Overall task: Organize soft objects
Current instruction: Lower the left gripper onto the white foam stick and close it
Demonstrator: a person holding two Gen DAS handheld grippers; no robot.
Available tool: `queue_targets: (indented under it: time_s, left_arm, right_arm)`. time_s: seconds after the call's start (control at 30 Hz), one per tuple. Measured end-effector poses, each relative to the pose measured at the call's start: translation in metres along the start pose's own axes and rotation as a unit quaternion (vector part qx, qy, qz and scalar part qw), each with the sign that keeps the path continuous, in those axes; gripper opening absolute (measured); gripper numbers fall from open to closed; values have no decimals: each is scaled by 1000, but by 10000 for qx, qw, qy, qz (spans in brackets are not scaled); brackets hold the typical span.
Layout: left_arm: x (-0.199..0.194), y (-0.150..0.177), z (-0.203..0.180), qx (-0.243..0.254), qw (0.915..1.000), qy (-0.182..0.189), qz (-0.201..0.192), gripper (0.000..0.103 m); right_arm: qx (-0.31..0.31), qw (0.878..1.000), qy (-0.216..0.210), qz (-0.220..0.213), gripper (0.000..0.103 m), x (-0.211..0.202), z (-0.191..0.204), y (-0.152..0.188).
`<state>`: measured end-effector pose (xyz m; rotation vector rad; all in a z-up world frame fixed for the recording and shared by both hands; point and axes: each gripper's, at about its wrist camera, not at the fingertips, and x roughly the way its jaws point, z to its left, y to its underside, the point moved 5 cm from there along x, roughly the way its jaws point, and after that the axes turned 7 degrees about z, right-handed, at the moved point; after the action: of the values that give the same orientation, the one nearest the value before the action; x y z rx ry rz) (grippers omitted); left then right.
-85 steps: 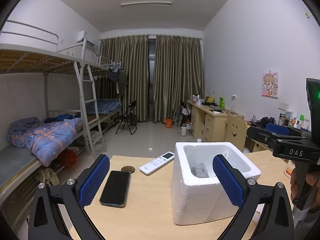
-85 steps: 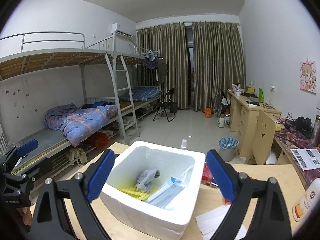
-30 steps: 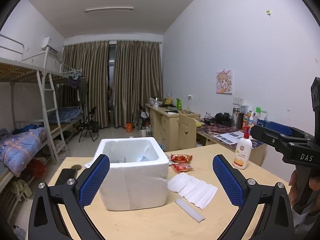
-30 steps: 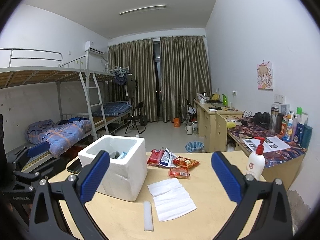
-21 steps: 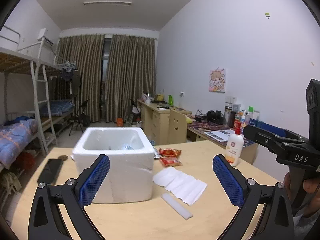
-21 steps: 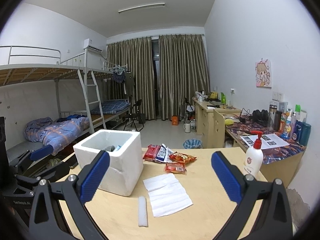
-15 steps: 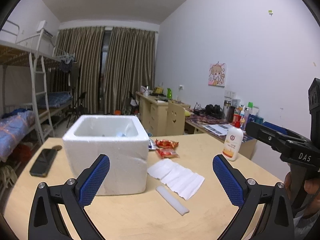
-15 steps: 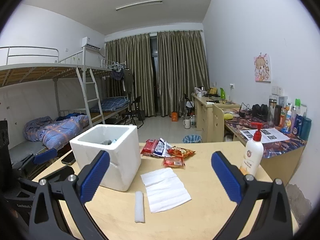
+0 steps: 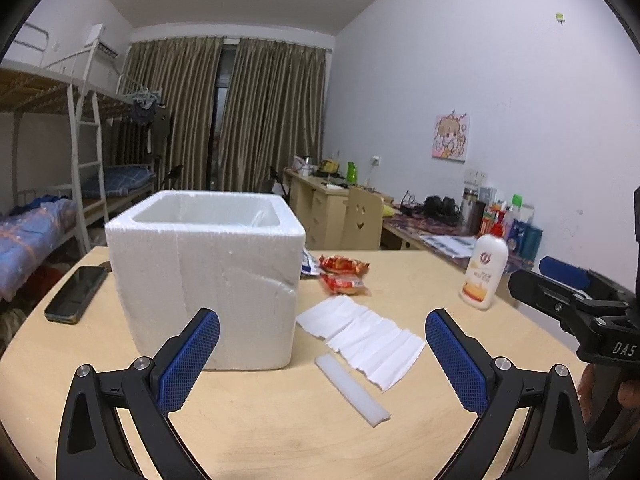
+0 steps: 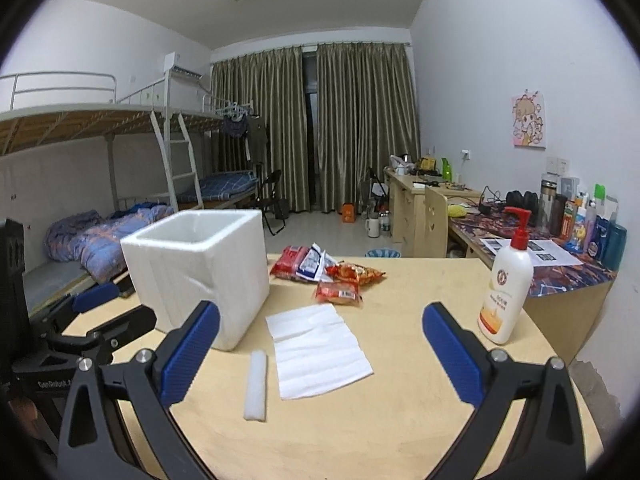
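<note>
Both grippers hover above the near edge of the wooden table (image 10: 400,420), empty. Left gripper (image 9: 322,354) has its blue pads spread wide, nothing between them; right gripper (image 10: 320,344) likewise wide and holding nothing. White foam box (image 9: 208,276) stands left of centre, open top; from this low angle its contents cannot be made out. Soft items not yet put away lie to its right: a creased white tissue sheet (image 10: 318,350) flat on the table, a short white foam strip (image 10: 256,386) just near-left of it and apart from the box, and farther back a cluster of snack packets (image 10: 328,274) beside the box's far right corner. Pump lotion bottle (image 10: 506,292) stands at the right, well apart from the rest; black phone (image 9: 76,294) lies left of the box. Step in hand looks like picking the next soft item, probably the strip or the tissue, for the box. To do it well: the strip is the easier grab, so come down with the pads across its short width, close gently since foam will crush, lift clear of the box rim before releasing. The tissue lies flat and thin, so it likely needs one pad pressed down and scraped to bunch a fold first. Keep clear of the bottle.
</note>
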<state>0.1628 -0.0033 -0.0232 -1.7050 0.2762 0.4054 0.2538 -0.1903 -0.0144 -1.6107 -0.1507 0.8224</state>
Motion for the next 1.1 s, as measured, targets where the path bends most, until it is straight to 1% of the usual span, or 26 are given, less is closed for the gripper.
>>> queue_targets:
  time_s: [0.1, 0.3, 0.57, 0.7, 0.8, 0.9, 1.0, 1.07, 1.1]
  left_arm:
    - [10, 7, -2, 53, 9999, -48, 119, 103]
    - [31, 21, -9, 41, 9992, -50, 396, 103]
    - [61, 37, -14, -72, 9973, -207, 699, 103]
    - [77, 44, -19, -76, 9954, -271, 912, 103]
    - [86, 46, -20, -185, 9935, -267, 1094, 103]
    - [98, 50, -20, -279, 9893, -448, 1358, 103]
    - [108, 53, -25, -325, 9862, -467, 1553, 99]
    - [113, 54, -29, -303, 9851, -479, 1623, 94]
    - [115, 54, -30, -285, 9843, -529, 1659, 88]
  right_arm:
    - [-38, 10000, -28, 86, 103, 6, -2, 6]
    - [96, 9996, -99, 258, 103, 18, -13, 17]
    - [118, 9984, -208, 503, 103, 37, -27, 30]
    - [191, 9978, -208, 592, 103, 42, -37, 33]
    - [204, 9975, -273, 626, 103, 44, -41, 35]
    - [201, 9972, -357, 634, 103, 45, -44, 37]
    - [188, 9967, -414, 673, 103, 48, -47, 38]
    - [183, 9961, -455, 730, 103, 51, -49, 38]
    - [162, 9960, -463, 748, 103, 52, -50, 38]
